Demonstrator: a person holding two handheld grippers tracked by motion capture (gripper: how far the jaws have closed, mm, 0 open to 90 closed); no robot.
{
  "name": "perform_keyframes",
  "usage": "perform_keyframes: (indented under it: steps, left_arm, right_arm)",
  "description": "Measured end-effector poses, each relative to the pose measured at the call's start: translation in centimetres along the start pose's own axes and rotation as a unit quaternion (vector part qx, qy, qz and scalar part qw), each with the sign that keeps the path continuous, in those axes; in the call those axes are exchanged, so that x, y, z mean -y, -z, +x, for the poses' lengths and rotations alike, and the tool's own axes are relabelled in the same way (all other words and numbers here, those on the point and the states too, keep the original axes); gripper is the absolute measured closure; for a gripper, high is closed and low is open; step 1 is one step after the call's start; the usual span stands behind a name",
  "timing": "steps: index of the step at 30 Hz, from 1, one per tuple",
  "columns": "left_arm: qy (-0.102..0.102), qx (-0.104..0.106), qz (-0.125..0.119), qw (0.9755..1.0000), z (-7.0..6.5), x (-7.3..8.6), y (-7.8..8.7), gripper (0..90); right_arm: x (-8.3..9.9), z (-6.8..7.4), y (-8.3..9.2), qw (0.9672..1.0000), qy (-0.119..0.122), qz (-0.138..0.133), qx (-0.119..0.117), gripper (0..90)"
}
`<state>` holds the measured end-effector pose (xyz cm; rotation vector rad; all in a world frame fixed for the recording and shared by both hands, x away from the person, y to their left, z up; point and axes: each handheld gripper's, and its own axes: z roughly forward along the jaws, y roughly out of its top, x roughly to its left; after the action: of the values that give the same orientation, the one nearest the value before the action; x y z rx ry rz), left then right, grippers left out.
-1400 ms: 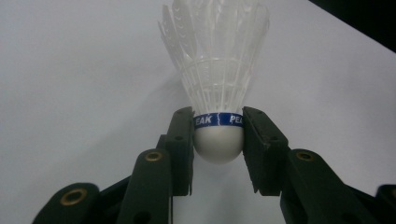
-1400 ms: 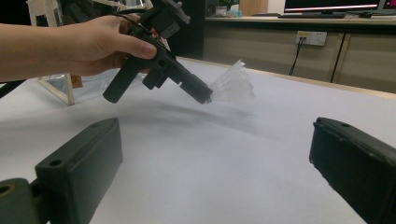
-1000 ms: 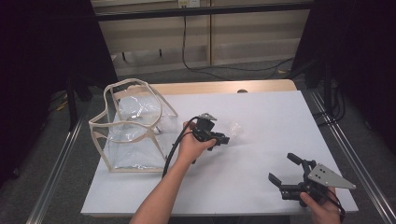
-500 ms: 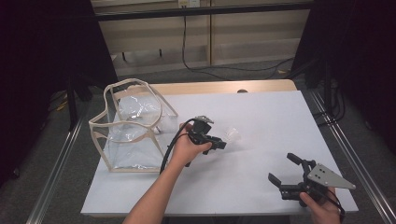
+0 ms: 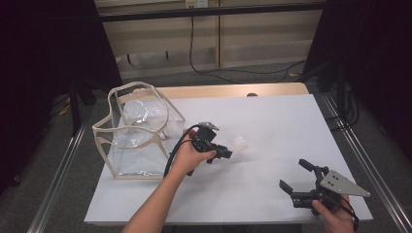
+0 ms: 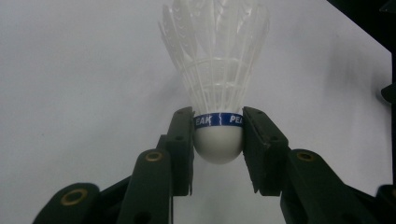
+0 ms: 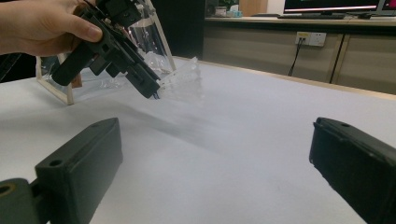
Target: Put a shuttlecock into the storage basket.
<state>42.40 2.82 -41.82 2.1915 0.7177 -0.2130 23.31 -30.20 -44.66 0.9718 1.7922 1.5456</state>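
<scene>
At the lower right of the high view, your right tool (image 5: pixel 300 180) rests released on the white worktop (image 5: pixel 272 121). Mid-frame, your left tool (image 5: pixel 227 151) clenches a shuttlecock's (image 6: pixel 218 93) cork; clear bag (image 5: pixel 136 131) further left.

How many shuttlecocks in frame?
1. The white shuttlecock is gripped at its cork by the left gripper, off the table. The clear bag may hide others.
</scene>
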Motion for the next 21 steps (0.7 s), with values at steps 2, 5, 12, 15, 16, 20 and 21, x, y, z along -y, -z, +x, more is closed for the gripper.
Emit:
perform_keyframes:
  steps: [2,5,12,15,16,20,21]
  left_arm:
    - [-0.001,-0.009,0.007,0.9999,-0.1,0.0,0.2,65.3]
    - [0.001,0.003,0.008,1.0,-0.2,0.1,0.6,65.3]
    - [-0.006,0.004,0.018,0.9998,-0.4,0.1,1.4,65.3]
    - [-0.002,0.006,0.02,0.9998,-0.4,0.1,1.8,65.3]
    - [0.0,0.004,0.02,0.9998,-0.4,0.1,1.9,65.3]
    - [-0.006,0.002,0.024,0.9997,-0.6,0.1,2.4,65.3]
    - [-0.005,0.004,0.025,0.9997,-0.6,0.1,2.5,65.3]
  right_arm:
    - [0.0,0.0,0.0,1.0,0.0,-0.001,0.0,2.4]
    - [0.0,0.0,-0.1,1.0,0.001,0.0,0.0,2.4]
    - [0.0,0.0,-0.1,1.0,0.0,-0.001,-0.002,2.4]
    - [0.0,0.0,-0.1,1.0,0.0,-0.001,-0.002,2.4]
    - [0.0,0.0,-0.1,1.0,0.0,0.0,-0.001,2.4]
    - [0.0,0.1,-0.1,1.0,-0.001,-0.001,-0.002,2.4]
    - [0.0,0.1,-0.1,1.0,-0.001,-0.001,-0.002,2.4]
